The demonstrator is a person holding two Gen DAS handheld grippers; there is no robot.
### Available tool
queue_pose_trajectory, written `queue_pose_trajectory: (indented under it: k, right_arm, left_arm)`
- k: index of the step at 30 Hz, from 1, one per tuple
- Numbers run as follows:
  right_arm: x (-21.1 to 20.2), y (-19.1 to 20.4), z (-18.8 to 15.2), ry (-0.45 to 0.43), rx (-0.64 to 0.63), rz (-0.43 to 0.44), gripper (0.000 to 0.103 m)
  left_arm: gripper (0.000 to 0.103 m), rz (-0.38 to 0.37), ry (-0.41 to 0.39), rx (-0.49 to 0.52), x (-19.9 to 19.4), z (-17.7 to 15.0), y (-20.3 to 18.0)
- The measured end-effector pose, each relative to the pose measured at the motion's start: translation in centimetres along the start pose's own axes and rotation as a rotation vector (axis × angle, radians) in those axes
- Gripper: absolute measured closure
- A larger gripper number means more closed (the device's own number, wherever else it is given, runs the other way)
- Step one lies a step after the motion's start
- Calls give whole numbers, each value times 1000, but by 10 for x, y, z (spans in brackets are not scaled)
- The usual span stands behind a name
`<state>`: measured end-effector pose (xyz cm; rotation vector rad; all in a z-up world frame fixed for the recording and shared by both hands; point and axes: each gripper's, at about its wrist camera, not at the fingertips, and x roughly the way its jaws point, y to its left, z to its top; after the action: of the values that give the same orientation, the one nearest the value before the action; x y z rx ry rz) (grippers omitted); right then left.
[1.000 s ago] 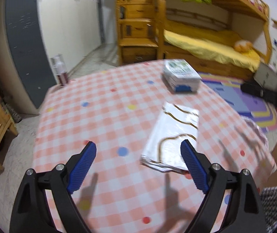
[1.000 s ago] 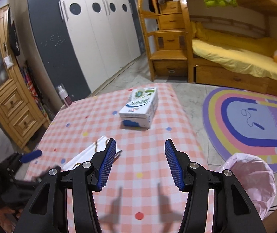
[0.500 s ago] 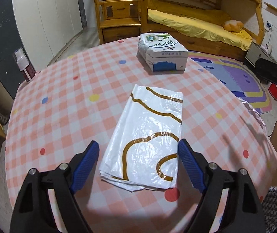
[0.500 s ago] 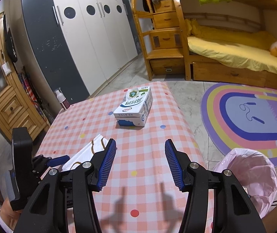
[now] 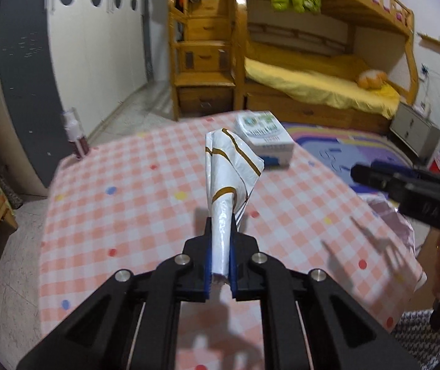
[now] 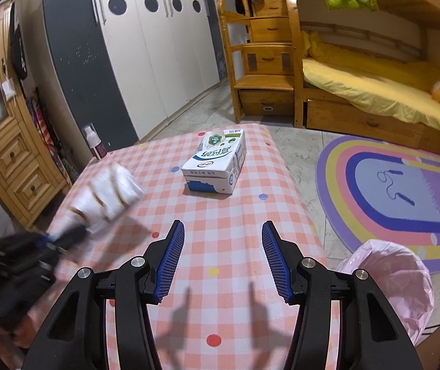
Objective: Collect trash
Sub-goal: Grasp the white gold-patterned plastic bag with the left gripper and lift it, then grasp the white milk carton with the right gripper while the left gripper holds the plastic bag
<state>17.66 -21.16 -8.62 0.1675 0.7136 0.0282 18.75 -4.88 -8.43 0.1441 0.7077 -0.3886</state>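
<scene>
Thin white plastic, the light, soft, slippery wrapper [image 5: 230,166] crumples between the left gripper [image 5: 220,246] jaws, just pinched shut low on its bunched end, while the right gripper [image 6: 223,259] jaws hang half-open, empty, above the tabletop's [image 6: 235,215] near edge

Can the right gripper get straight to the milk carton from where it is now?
Probably yes: the right gripper is open and empty, and only bare tablecloth lies between it and the milk carton ahead.

Black angular gripper arms; silver round screws; ribbed blue pads line the fingers [image 6: 170,256].
</scene>
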Motion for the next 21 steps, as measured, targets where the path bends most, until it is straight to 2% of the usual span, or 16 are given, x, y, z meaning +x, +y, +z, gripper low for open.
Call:
queue_pose_trajectory:
  k: [5,9,13,16,21]
  right_arm:
    - [24,13,10,16,-51,-18,27]
    - [47,23,25,12,-105,-65,18]
    - [73,24,41,21,-107,-97,16]
    - [95,24,54,38,-78,-87,16]
    - [127,35,65,89,-107,-131,15]
  left_arm:
    - [97,51,-23,-98,-5,11,28]
    - [97,83,-12,-140,6,24,48]
    - [97,118,-7,-156,21,34,64]
    - [97,141,5,-170,34,43,73]
    - [97,119,6,-226,37,47,85]
